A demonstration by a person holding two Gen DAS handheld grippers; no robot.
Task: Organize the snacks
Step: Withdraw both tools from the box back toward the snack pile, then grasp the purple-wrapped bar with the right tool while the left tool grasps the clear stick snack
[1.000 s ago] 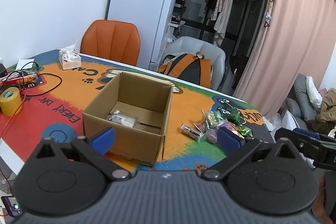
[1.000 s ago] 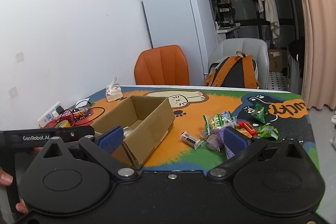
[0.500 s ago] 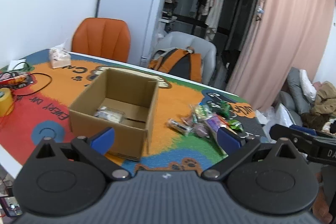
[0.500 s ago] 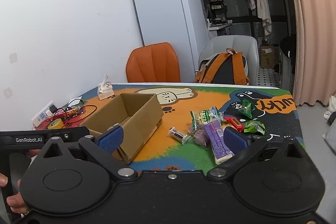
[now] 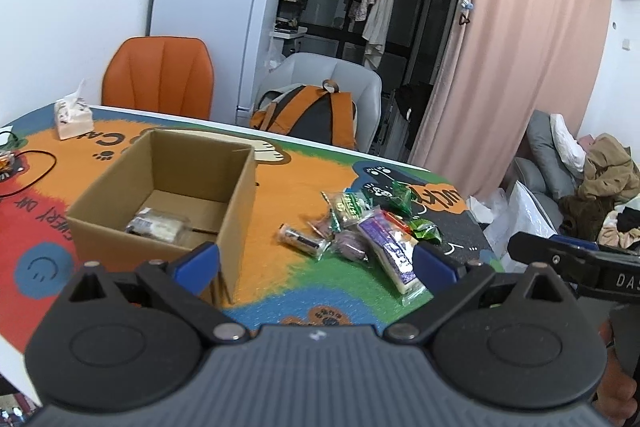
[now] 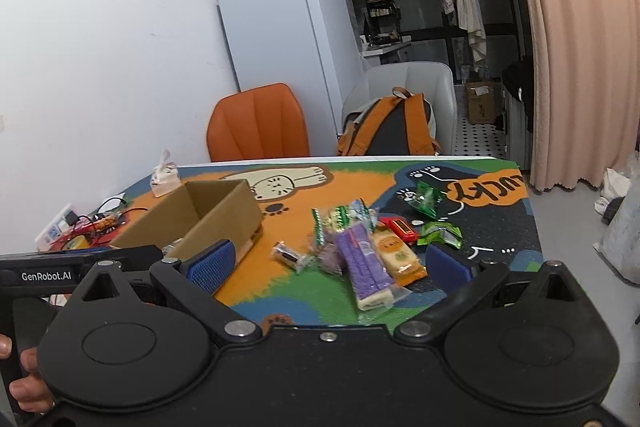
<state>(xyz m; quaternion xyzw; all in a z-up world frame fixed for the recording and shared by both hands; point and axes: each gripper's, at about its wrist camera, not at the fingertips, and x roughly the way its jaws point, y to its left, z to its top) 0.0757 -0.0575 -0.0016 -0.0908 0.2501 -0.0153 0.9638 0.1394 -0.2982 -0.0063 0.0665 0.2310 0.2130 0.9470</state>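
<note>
Purple, long foil-wrapped snack bar point(image 6: 365, 267) lies on the cartoon-printed desk point(image 6: 288, 287) between the empty right claw's point(image 6: 332, 261) wide-spread fingers, long axis pointing away, nearer it than the equally open, empty left claw point(image 5: 316, 261), right of the open cardboard box point(image 5: 168, 195).

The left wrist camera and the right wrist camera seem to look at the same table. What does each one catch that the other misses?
Only the left wrist view looks into the brown cardboard box and shows the clear-wrapped snack packet on its floor, plus a grey sofa piled with clothes. Only the right wrist view shows the white power strip and the orange-labelled biscuit packet. Both show the box, the long purple snack bar, the orange chair and each open gripper.
</note>
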